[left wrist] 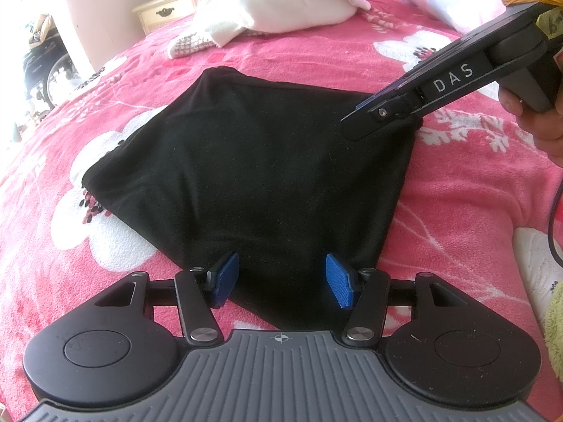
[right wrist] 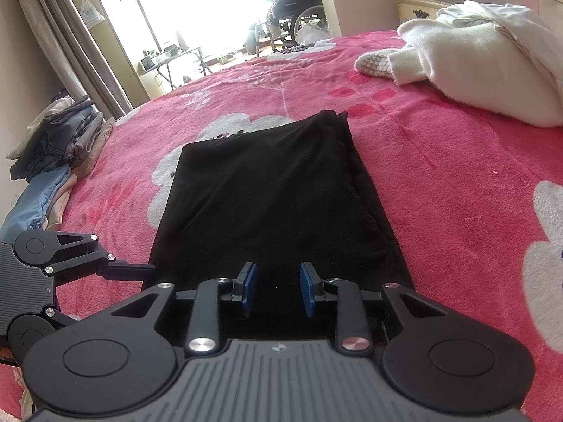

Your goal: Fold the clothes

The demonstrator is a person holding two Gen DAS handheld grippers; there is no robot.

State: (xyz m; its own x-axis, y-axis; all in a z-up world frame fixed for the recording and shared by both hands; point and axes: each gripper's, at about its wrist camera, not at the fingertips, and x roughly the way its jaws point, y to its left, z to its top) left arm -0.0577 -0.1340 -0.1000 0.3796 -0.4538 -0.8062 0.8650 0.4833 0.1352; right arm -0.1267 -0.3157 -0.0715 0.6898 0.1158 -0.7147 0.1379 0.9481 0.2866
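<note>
Black garment point(right wrist: 274, 204) lies flat on the pink flowered blanket point(right wrist: 457, 183), already folded into a long rectangle in the right wrist view, layered edges stacked along its right side.

Left gripper point(left wrist: 281, 277): jaws spread, blue pads straddling the garment's near corner, nothing pinched. Looks staged to take that corner.

Right gripper point(right wrist: 278, 288): jaws part open, narrower than the left, a clear gap between the pads and no cloth in it. It sits over the near short edge of the rectangle. In the left wrist view its tip hangs at the garment's right corner; cannot tell whether it touches.

Judgement: both grippers parked on the same short end, one per corner, so the next fold likely carries that end lengthwise toward the far end.

Room: bare blanket all around the garment. White clothes pile point(right wrist: 475, 66) is well apart at the far right, and the stack of folded clothes point(right wrist: 59, 133) sits at the bed's left edge, also well apart. Far end of the garment is unobstructed.
</note>
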